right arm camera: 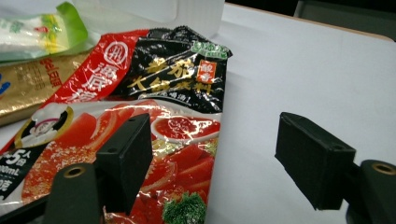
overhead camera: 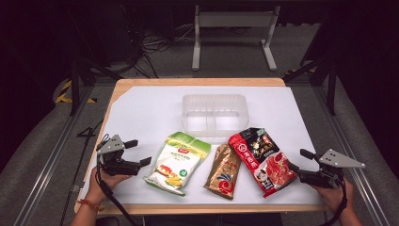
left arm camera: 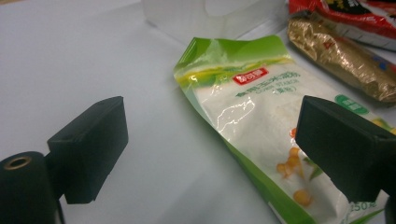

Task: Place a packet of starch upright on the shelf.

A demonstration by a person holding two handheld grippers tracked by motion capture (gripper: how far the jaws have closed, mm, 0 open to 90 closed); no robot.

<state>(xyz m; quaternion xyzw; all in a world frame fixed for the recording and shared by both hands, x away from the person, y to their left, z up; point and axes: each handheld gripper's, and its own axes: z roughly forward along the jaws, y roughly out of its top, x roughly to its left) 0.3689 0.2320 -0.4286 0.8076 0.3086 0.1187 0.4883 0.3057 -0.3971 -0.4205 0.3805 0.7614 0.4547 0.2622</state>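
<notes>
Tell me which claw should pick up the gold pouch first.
Probably the left claw: it is open beside the green pouch, and the gold pouch lies next. The right claw, also open, has the red pouch in its way.

1. Each gripper is topped by a grey three-cornered plate: left gripper (overhead camera: 139,152), right gripper (overhead camera: 297,161).
2. Black, blocky jaws are fitted, with brass-ringed holes just behind them.
3. A black cable is trailed behind each claw.
4. A red string bracelet (overhead camera: 85,204) is worn behind the left claw.
</notes>
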